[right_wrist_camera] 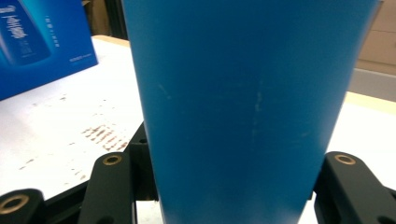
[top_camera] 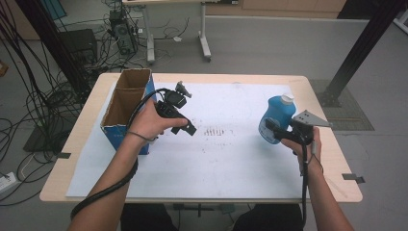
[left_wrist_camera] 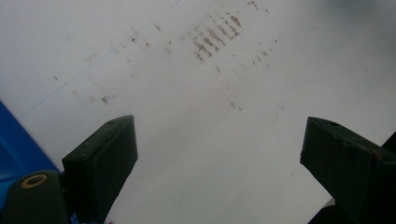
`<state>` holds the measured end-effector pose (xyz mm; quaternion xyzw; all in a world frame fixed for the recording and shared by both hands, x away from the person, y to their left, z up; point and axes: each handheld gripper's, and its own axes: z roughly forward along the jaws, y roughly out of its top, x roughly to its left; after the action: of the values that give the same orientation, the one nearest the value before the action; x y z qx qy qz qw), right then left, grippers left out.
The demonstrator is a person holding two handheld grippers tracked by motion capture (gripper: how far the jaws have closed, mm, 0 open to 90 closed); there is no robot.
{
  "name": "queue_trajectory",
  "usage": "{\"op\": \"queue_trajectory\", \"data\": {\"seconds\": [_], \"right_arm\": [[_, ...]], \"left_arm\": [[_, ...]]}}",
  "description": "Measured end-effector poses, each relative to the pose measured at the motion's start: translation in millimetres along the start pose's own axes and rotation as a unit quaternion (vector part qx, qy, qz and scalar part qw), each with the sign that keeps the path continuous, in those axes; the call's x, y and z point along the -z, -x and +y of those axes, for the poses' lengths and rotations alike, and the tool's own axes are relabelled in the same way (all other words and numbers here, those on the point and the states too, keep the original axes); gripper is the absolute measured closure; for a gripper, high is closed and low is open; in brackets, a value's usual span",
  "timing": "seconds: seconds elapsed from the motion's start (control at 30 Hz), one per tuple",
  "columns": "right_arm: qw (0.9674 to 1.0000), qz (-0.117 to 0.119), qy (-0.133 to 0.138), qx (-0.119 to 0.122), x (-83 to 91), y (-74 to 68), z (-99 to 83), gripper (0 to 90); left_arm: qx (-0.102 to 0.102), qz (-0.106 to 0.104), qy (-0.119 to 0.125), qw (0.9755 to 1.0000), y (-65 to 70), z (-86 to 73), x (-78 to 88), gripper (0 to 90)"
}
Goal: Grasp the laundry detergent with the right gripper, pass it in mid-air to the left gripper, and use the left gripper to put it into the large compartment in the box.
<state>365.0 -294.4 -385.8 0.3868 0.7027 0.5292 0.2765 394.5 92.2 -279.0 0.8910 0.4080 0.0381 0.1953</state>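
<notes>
A blue bottle (top_camera: pixel 276 118) with a white cap hangs above the right side of the table, and my right gripper (top_camera: pixel 274 129) is shut on its body. In the right gripper view the blue bottle (right_wrist_camera: pixel 247 102) stands between the two black jaws, which press on its sides. My left gripper (top_camera: pixel 190 129) is held above the white sheet, right of the box, its jaws pointing down and to the right. In the left gripper view my left gripper (left_wrist_camera: pixel 219 158) stands open with nothing between its jaws, over bare sheet.
An open blue cardboard box (top_camera: pixel 126 107) with brown inner walls stands at the table's left; its blue printed side (right_wrist_camera: pixel 39 42) appears in the right gripper view. A white sheet (top_camera: pixel 216 163) with brown marks (top_camera: pixel 214 131) covers the wooden table (top_camera: pixel 62 185). Cables and table legs lie beyond.
</notes>
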Motion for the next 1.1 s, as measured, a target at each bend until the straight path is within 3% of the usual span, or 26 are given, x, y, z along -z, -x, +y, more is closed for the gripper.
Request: {"op": "queue_trajectory", "data": {"seconds": [0.27,0.43,0.47,0.57,0.7,0.97,1.1], "right_arm": [[0.999,0.044,-0.007,0.01,0.4,-5.8,14.5,43.9],[0.996,0.089,-0.009,0.003,-0.8,-9.6,24.4,43.9],[0.996,0.089,-0.009,0.003,-0.8,-9.6,24.4,43.9],[0.9926,0.121,-0.007,-0.01,-2.0,-9.6,30.2,43.9],[0.9897,0.143,-0.01,-0.003,-4.0,-11.6,36.6,43.9],[0.9817,0.19,-0.011,0.007,-8.2,-16.0,47.5,44.0],[0.9775,0.211,-0.009,0.01,-9.2,-18.2,52.6,44.0]], "left_arm": [[-0.02,0.007,-0.004,0.9998,5.5,7.4,16.8,11.2],[-0.037,0.009,-0.008,0.9992,10.5,12.7,26.6,11.2],[-0.045,0.008,-0.011,0.9989,11.5,14.2,29.2,11.2],[-0.065,0.005,-0.015,0.9978,14.3,18.2,35.2,11.1],[-0.092,-0.011,-0.014,0.9956,17.0,23.1,42.7,10.9],[-0.123,-0.066,-0.005,0.9901,18.7,29.9,59.5,11.0],[-0.142,-0.055,-0.011,0.9882,18.7,31.5,69.6,10.9]]}}
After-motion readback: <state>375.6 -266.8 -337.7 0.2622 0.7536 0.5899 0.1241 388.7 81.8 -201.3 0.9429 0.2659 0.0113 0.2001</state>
